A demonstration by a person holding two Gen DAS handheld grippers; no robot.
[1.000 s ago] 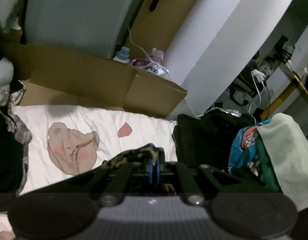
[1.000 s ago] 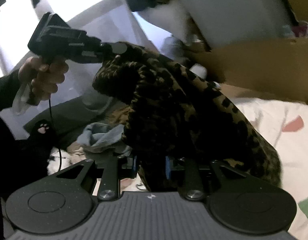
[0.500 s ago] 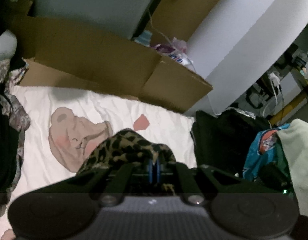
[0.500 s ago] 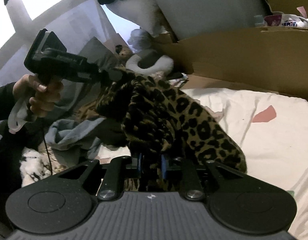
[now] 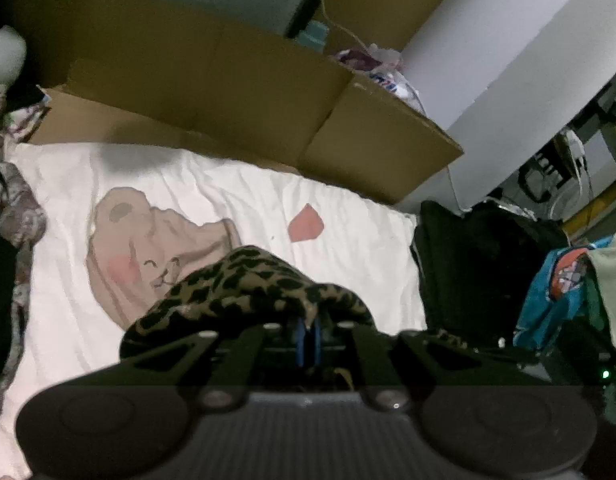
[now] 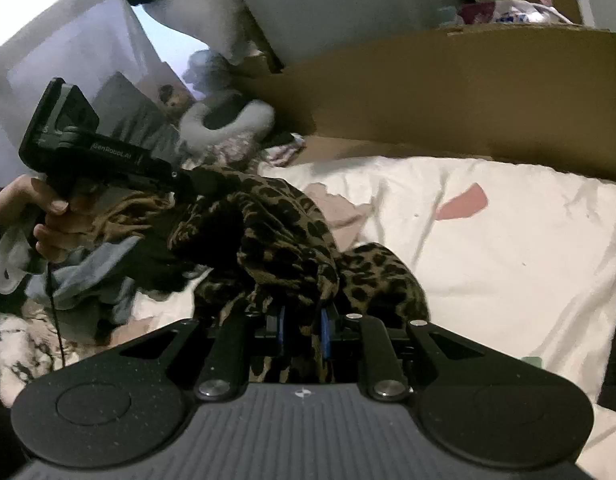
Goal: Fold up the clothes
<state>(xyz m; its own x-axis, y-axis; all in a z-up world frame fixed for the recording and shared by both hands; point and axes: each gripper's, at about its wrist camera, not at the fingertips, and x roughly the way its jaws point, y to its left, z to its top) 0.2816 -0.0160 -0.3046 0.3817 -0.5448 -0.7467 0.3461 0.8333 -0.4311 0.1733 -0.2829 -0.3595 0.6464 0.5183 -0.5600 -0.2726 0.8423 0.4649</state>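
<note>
Leopard-print garment [image 6: 275, 240] is hanging bunched between both grippers, long axis running from left gripper [image 5: 306, 338] to right gripper [image 6: 302, 334]; both jaws clamping fabric, bulk sagging ahead of right jaws onto white sheet [image 6: 508, 248].

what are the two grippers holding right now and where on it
Both hold the leopard-print fabric garment: the left gripper pinches a bunched edge, the right gripper clamps another bunched fold. Which part of the garment cannot be told.

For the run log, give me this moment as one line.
left tongs: shut on leopard garment | right tongs: shut on garment | garment bunched over white sheet | fold not begun
</note>
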